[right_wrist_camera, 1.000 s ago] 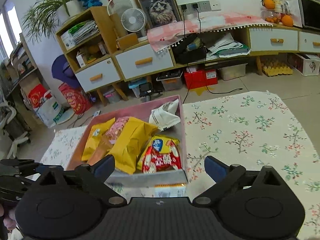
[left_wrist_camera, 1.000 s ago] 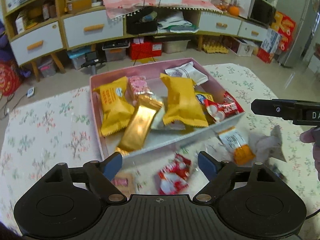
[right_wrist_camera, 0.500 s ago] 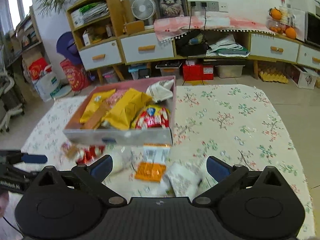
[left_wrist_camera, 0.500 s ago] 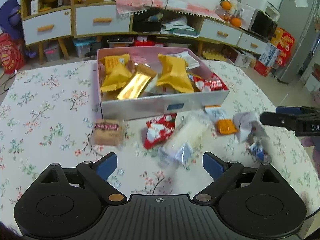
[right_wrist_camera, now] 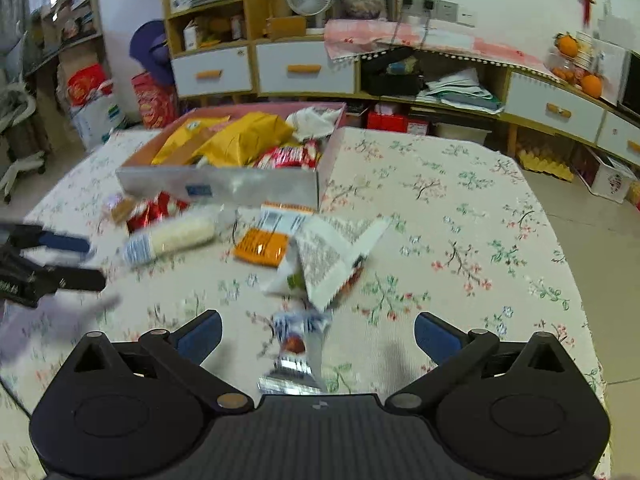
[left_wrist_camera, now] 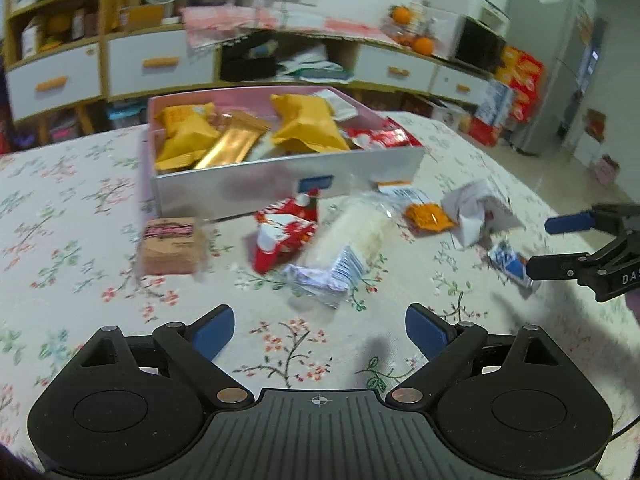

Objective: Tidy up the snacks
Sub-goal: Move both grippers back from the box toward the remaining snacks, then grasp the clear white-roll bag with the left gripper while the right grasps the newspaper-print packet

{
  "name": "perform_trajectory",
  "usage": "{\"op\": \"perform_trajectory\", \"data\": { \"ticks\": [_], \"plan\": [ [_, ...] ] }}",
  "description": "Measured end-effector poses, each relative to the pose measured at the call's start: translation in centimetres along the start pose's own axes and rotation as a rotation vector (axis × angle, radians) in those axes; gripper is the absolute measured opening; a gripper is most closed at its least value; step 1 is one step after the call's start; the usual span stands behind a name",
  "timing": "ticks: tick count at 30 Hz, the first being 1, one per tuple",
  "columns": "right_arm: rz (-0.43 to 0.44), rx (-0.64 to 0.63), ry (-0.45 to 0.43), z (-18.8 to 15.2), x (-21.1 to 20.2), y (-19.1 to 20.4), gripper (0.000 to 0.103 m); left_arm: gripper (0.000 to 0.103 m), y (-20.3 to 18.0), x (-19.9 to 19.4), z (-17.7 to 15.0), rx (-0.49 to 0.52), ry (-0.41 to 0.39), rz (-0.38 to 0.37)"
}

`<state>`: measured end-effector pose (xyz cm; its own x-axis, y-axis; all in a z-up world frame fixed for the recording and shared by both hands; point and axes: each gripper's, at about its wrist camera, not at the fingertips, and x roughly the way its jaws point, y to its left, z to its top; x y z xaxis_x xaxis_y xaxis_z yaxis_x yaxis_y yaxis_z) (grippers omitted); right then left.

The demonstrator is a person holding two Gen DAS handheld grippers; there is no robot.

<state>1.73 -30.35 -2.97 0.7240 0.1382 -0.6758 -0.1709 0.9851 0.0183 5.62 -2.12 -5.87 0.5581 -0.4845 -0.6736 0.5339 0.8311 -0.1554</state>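
Both my left tongs [left_wrist_camera: 319,329] and right tongs [right_wrist_camera: 318,336] are wide above snacks scattered on the desk [left_wrist_camera: 80,240] before the box [left_wrist_camera: 280,176].

Left gripper [left_wrist_camera: 319,330]: matte black body, ribbed centre plate with small white crosshair mark, two round disc housings, silver pivot screws, blue pads on the fingers [left_wrist_camera: 214,330]. Right gripper [right_wrist_camera: 318,336]: same build (white lettering "DAS" visible on its side in left wrist view).
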Motion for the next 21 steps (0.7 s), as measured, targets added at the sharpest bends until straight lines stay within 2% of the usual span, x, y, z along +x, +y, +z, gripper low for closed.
{"op": "perform_trajectory", "data": {
  "ticks": [10, 15, 21],
  "plan": [
    [0.023, 0.007, 0.061, -1.6, 1.2, -0.8, 0.078, 0.092, -1.7, 2.5, 0.6, 0.089, -0.022, 0.015],
    [0.014, -0.002, 0.077, -1.9, 1.7, -1.2, 0.078, 0.092, -2.8, 2.7, 0.7, 0.116, -0.013, -0.049],
    [-0.004, -0.008, 0.069, -2.1, 1.6, -2.0, 0.078, 0.091, -4.9, 2.4, 0.5, 0.174, 0.022, -0.170]
  ]
}}
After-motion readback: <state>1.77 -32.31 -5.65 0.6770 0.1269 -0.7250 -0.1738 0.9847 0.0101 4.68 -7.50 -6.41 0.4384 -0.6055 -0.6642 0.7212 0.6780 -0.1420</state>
